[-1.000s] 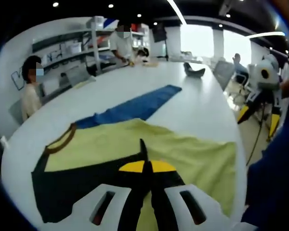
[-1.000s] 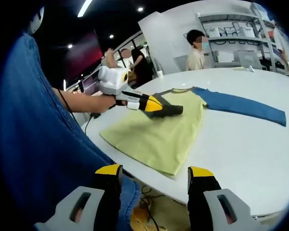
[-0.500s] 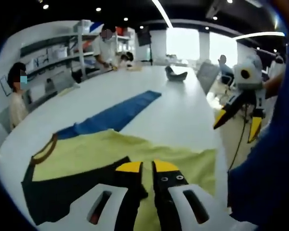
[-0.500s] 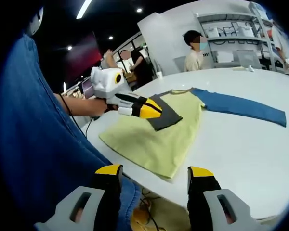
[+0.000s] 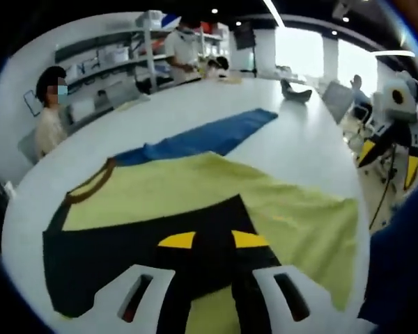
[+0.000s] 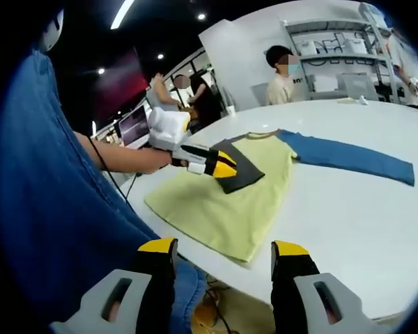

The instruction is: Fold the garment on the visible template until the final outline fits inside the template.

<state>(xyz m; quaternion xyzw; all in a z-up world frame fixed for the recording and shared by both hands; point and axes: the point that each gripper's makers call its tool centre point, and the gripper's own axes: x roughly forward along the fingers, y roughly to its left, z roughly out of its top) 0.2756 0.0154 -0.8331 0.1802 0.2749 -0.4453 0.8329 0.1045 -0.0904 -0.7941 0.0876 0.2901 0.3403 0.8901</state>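
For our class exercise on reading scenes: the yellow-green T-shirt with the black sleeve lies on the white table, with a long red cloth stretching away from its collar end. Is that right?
One detail is wrong: the long cloth is blue, not red, as the right gripper view shows. The yellow-green T-shirt with its black sleeve does lie on the white table, the cloth stretching away from its collar end.

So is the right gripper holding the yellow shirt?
No, the right gripper is open and sits off the table edge, apart from the yellow shirt.

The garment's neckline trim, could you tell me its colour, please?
Brown, clearest in the left gripper view: neckline trim.
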